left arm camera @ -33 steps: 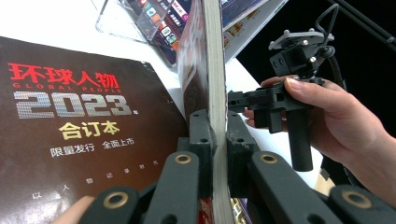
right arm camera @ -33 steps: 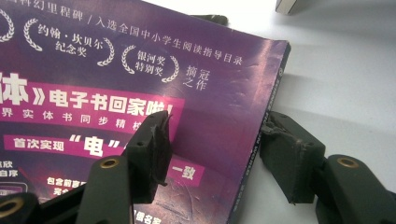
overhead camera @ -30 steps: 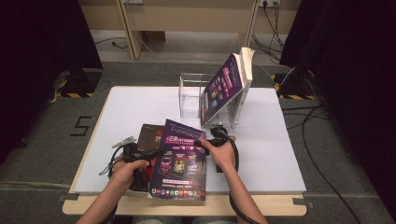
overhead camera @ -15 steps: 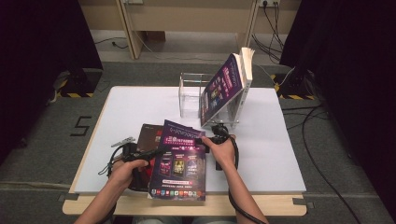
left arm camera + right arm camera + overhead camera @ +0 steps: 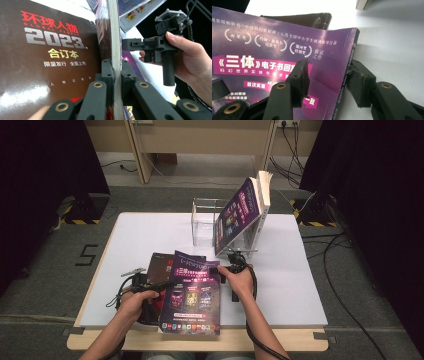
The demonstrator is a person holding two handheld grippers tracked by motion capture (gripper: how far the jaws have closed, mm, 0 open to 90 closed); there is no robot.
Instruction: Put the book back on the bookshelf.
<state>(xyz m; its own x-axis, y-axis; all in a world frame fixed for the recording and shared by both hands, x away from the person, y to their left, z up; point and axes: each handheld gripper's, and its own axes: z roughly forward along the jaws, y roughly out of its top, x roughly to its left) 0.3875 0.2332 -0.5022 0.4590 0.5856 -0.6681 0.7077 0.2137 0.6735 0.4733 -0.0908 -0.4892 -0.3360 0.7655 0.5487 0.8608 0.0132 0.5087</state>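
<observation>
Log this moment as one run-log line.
left gripper: shut on purple magazine edge | right gripper: closing around spine, not yet gripping | brown magazine: underneath | rack: holds leaning magazines

From my seat: white table [image 5: 150, 235] on a wooden base. Clear plastic rack [image 5: 204, 222] at about 12 o'clock from table centre. Purple-cover magazine [image 5: 239, 215] leans tilted against the rack's 3 o'clock side, thicker pale book [image 5: 263, 187] stacked behind it. Off the table: grey carpet floor [image 5: 55, 270], a "5" marker [image 5: 86, 255] at 9 o'clock, black cables [image 5: 335, 255] at 3 o'clock, dark curtains [image 5: 45, 160] both sides, wooden frame legs [image 5: 137, 150] at 12.
</observation>
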